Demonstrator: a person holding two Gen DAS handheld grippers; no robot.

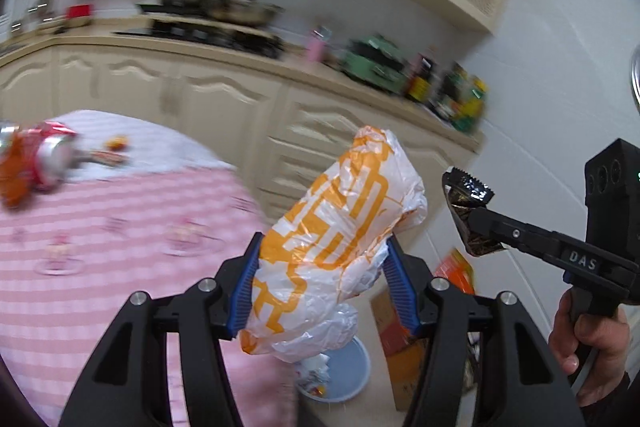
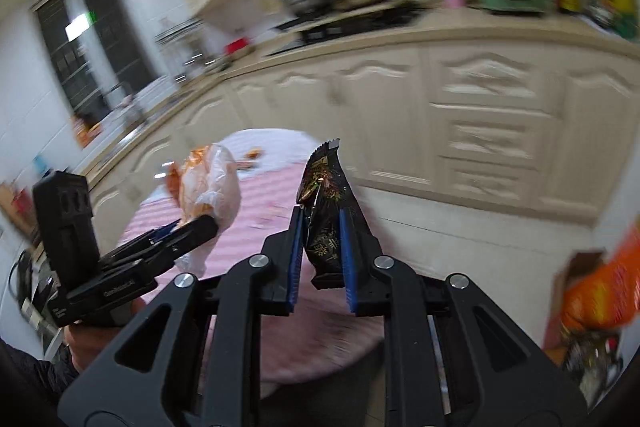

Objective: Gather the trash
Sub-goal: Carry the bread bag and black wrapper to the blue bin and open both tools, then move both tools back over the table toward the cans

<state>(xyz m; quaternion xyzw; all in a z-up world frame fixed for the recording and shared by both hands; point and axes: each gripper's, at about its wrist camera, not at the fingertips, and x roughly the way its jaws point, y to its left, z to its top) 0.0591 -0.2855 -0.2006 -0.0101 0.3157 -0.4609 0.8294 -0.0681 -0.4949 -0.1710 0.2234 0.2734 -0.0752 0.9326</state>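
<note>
My left gripper (image 1: 322, 247) is shut on a crumpled white and orange plastic bag (image 1: 340, 227), held in the air past the edge of the round pink table (image 1: 100, 267). My right gripper (image 2: 320, 223) is shut on a black snack wrapper (image 2: 326, 203), also in the air; it shows in the left wrist view (image 1: 470, 205) at the right. The bag shows in the right wrist view (image 2: 210, 183) at the left. A blue bin (image 1: 346, 375) with trash in it stands on the floor below the bag. A crushed red can (image 1: 44, 155) and small wrappers (image 1: 110, 151) lie on the table's far side.
Cream kitchen cabinets (image 1: 224, 95) and a counter with pots, a pink bottle and a green appliance (image 1: 374, 65) run behind. Cardboard boxes (image 1: 400, 347) and an orange package (image 2: 596, 291) sit on the floor beside the bin.
</note>
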